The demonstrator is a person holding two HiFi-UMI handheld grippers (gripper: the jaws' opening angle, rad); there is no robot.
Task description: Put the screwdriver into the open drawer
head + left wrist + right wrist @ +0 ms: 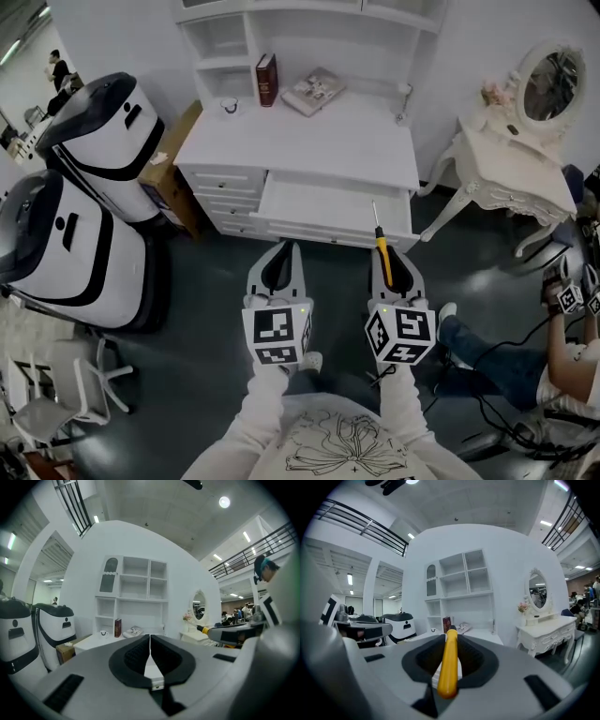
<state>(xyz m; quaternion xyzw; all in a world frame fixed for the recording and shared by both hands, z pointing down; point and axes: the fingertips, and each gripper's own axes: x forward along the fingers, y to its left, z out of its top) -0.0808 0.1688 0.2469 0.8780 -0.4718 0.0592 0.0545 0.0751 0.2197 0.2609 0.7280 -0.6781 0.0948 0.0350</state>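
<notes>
White desk (pixel 319 141), drawer (pixel 323 211) open — right gripper (pixel 451 638) clamps screwdriver (pixel 380 240).

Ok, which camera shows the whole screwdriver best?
The head view: the screwdriver shows shaft and handle, pointing toward the open drawer. The right gripper view shows mainly its yellow handle clamped in the jaws; the left gripper view, just a sliver.

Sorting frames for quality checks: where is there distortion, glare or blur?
Left gripper view: strong fisheye, black corners, a ceiling lamp flares. Right gripper view: same bending; the screwdriver handle's near end looks soft. Head view: evenly lit, desk sharp.
</notes>
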